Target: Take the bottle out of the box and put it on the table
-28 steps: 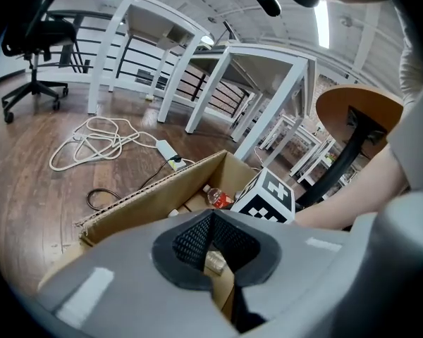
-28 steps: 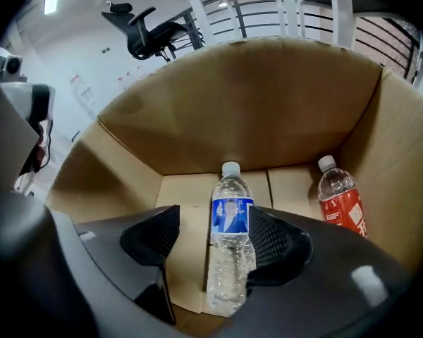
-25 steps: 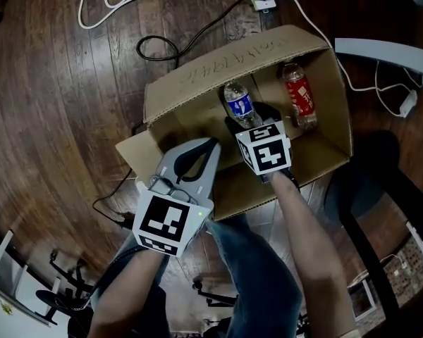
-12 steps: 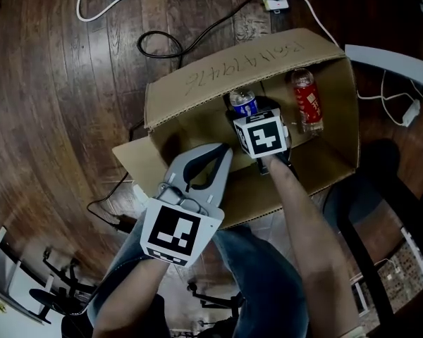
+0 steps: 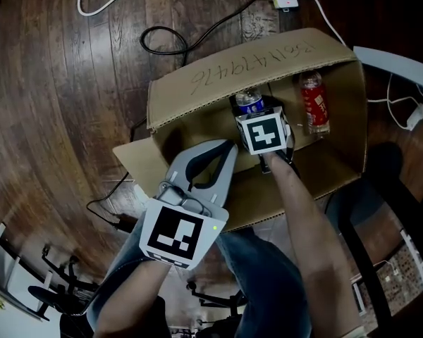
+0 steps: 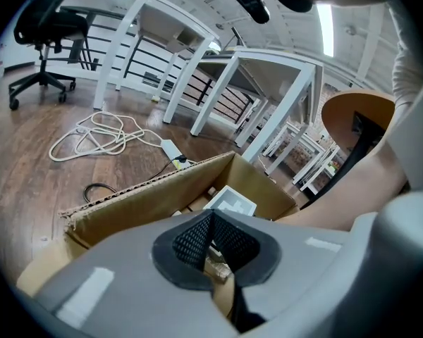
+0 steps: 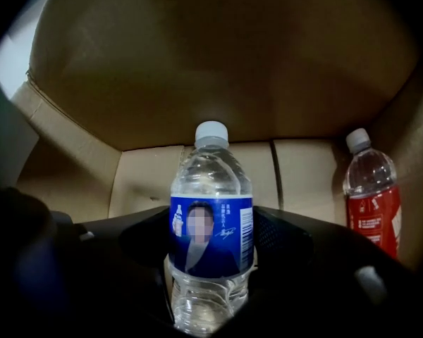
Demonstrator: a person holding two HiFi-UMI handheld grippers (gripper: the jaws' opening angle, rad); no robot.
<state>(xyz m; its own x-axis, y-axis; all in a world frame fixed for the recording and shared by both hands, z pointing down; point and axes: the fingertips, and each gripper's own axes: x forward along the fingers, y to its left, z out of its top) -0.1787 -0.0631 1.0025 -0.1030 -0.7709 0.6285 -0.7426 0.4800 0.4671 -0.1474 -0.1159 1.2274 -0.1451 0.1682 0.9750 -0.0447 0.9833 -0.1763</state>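
Now lower in the brown cardboard box (image 5: 197, 83), the right gripper (image 7: 211, 273) is closing its spread tongs round the clear blue-label bottle (image 7: 211, 217), getting ready to lift it, while the left gripper (image 5: 228, 148), at the box's 7 o'clock, is waiting pressed together.

The right gripper (image 5: 255, 118) points steeply down at the end of the bare right forearm (image 5: 303, 217), its jaws closing with the bottle (image 7: 211, 238) between them. The left gripper (image 5: 225, 148) slants forward and down, jaws together and empty.
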